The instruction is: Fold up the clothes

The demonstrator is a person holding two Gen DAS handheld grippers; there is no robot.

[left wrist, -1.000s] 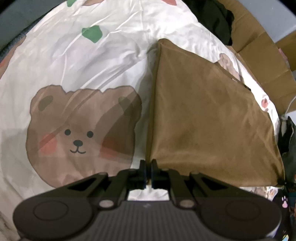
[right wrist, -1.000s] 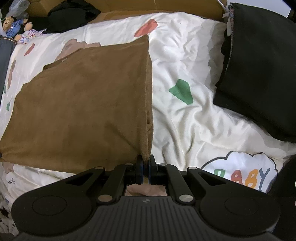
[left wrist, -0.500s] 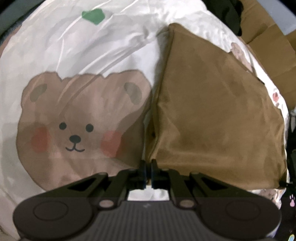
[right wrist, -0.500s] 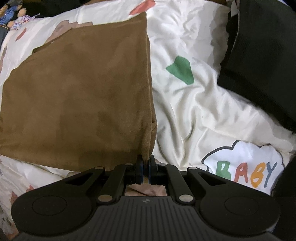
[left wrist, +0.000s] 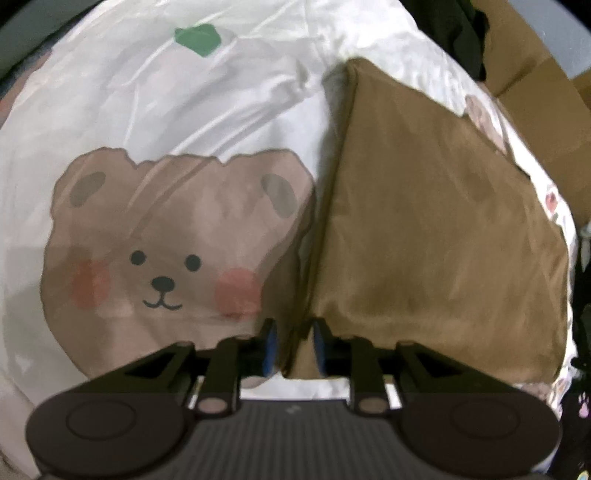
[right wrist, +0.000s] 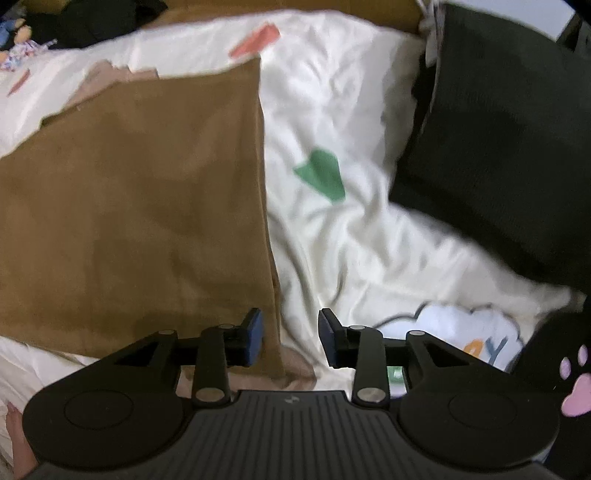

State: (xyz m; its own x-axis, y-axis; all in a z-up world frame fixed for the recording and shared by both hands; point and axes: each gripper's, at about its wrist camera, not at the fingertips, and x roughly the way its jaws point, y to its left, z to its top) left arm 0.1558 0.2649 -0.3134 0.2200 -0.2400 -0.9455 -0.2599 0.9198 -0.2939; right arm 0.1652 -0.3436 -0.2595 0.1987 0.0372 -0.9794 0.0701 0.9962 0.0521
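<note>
Both tools now parted since prev frame, left tool (left wrist: 291,347) slightly, right tool (right wrist: 290,339) wide, gripping nothing, 1 folded brown garment (right wrist: 133,206)

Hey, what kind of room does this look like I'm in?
Most likely a bedroom at home: the brown garment lies folded on a bed covered by a white duvet printed with a cartoon bear. A black pillow sits at one side, and a soft toy lies past the edge.
</note>
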